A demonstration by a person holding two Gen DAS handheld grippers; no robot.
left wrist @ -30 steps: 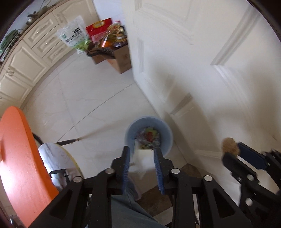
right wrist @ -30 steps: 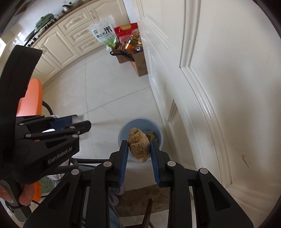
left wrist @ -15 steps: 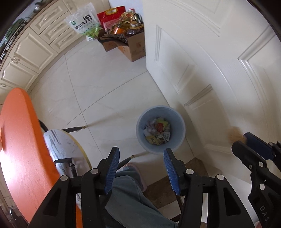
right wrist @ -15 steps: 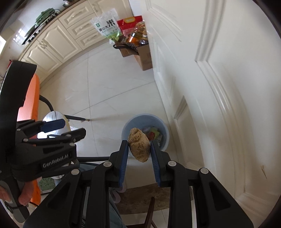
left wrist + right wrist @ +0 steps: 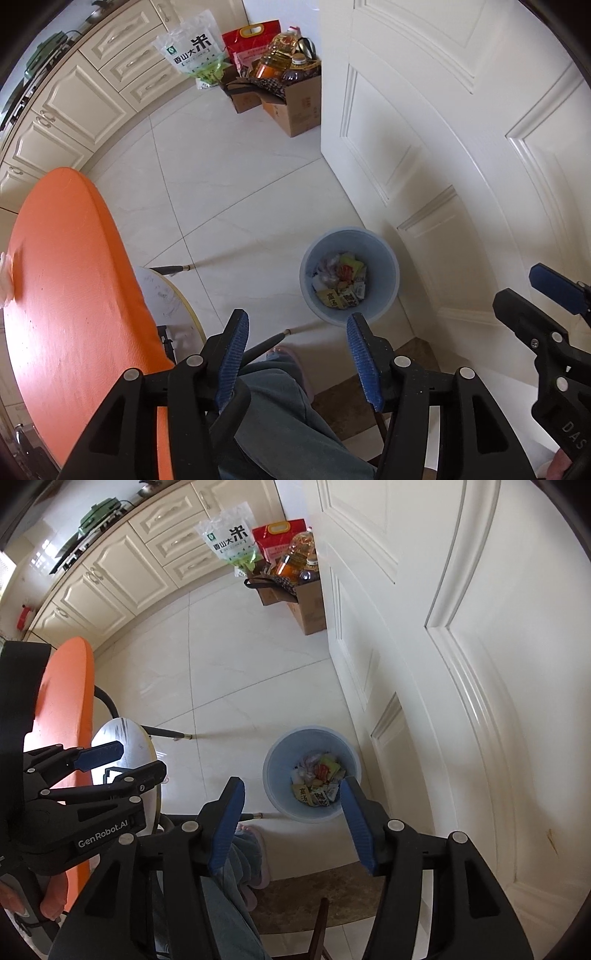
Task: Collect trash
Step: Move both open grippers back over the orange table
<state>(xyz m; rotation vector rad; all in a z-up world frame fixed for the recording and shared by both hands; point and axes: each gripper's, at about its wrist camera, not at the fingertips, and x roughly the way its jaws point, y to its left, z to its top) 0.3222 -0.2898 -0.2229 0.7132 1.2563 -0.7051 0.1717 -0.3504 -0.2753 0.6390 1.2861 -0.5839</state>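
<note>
Left wrist view: the left gripper (image 5: 295,341) hangs spread and empty above the trash bin (image 5: 349,276).

Right wrist view: the right gripper (image 5: 290,805), jaws opening with nothing between them, should stay centred over the bin (image 5: 312,773).

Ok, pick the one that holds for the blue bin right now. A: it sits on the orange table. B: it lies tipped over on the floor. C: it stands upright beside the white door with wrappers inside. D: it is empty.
C: the blue bin stands upright on the floor by the white door, with wrappers inside.
</note>
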